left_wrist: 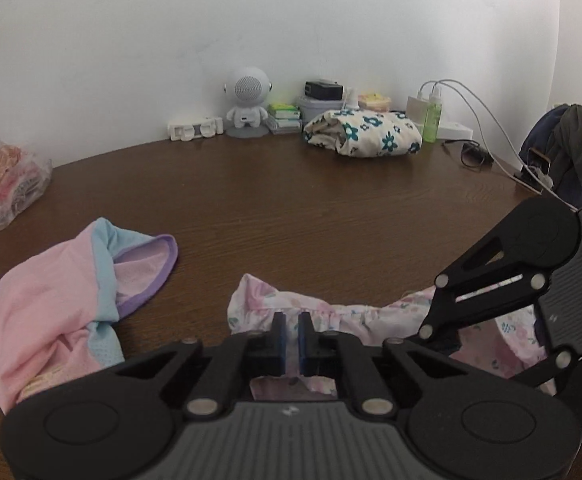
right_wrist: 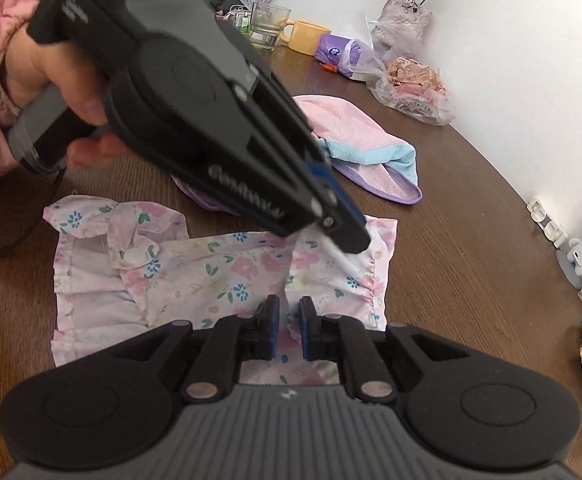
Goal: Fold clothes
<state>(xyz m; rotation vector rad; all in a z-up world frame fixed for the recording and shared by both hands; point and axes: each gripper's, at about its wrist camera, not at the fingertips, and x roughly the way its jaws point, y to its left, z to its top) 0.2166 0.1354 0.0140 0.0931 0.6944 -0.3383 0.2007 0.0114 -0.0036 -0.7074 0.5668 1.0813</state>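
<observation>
Right gripper (right_wrist: pixel 289 322) closest to camera, low over floral garment (right_wrist: pixel 219 276), fingers nearly together, bit of cloth bunched between them. Looks like pinch on near edge. Left gripper (right_wrist: pixel 345 236) nips far edge too, white fold in its tips. Garment lies half flat on brown table (right_wrist: pixel 471 240). Both ends held, likely for folding over. Pink cloth (right_wrist: pixel 355 140) waits just behind.
</observation>
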